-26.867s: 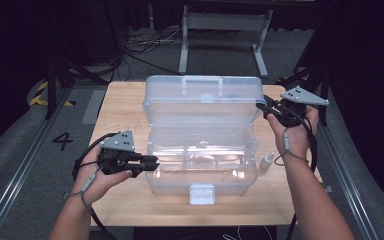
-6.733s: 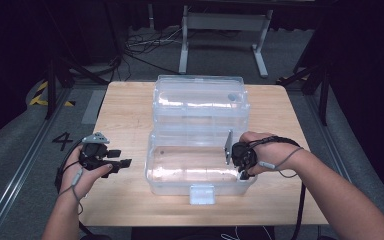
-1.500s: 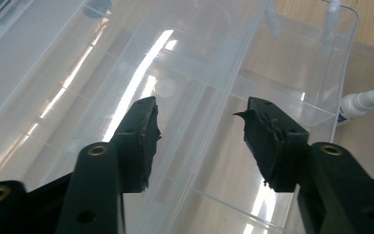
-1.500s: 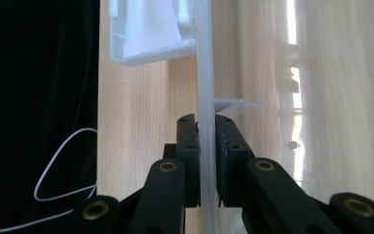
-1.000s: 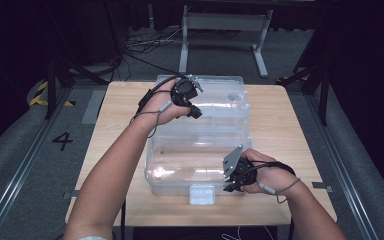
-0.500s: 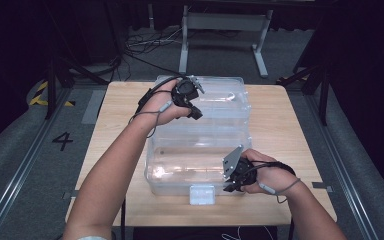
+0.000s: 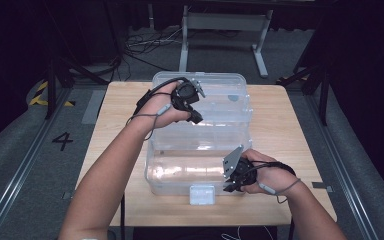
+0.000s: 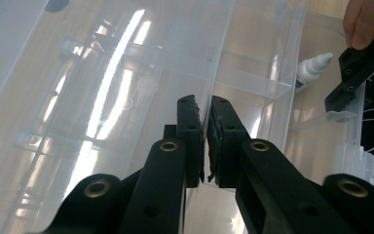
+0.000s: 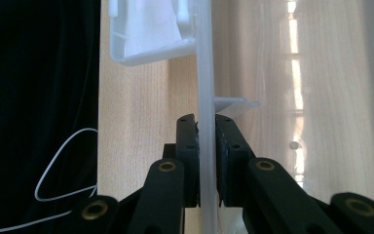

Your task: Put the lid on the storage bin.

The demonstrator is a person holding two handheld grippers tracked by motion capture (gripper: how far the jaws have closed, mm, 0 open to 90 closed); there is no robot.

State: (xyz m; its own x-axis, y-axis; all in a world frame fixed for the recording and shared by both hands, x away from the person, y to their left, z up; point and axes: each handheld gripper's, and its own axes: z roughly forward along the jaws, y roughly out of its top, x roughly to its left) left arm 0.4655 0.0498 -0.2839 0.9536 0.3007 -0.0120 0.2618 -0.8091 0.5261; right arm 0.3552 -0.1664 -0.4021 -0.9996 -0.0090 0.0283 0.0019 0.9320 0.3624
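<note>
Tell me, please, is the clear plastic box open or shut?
Open: the lid stands raised behind the clear plastic box, and the left gripper view looks into uncovered compartments.

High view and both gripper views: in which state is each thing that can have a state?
Lid: open, swung back behind the base.
Box base: open on top.
Front latch: unfastened.
Small bottle: cap on.
Left gripper: fingers shut on the lid's edge.
Right gripper: fingers shut on the base's wall.
</note>
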